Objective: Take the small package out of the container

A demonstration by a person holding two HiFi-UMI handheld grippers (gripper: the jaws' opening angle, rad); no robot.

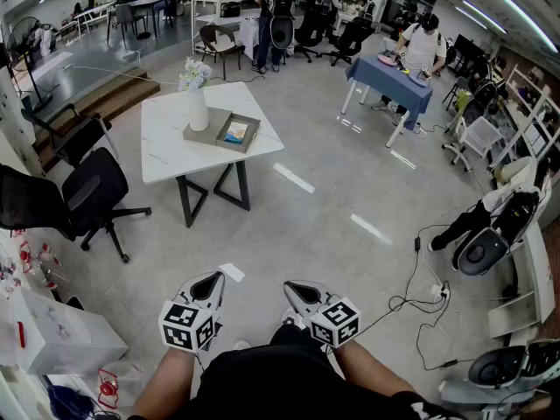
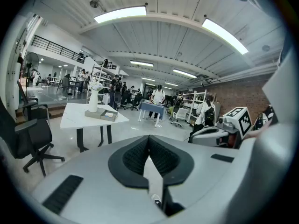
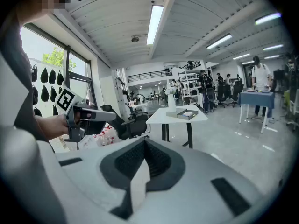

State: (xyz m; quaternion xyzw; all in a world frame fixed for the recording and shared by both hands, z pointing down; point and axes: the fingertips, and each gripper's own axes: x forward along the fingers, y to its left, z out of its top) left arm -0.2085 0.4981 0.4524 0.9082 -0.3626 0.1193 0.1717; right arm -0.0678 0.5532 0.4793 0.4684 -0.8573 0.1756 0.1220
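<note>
Left tool [image 1: 208,283] and right tool [image 1: 296,292] are held side by side just in front of our body, near each other, with the table [image 1: 166,147] far ahead of them across the floor [image 1: 332,234]. We judge the task not begun: the package [image 1: 236,132] lies inside the container [image 1: 253,136], which sits on the table beside a vase [image 1: 198,105], well apart from both tools. Everything is left to do: we must walk up, open a tool, take the package and lift it clear. In the left gripper view the left tool's jaws are pressed together with nothing between them. The right gripper view shows the right tool's jaws likewise closed and empty. Neither tool touches anything.
</note>
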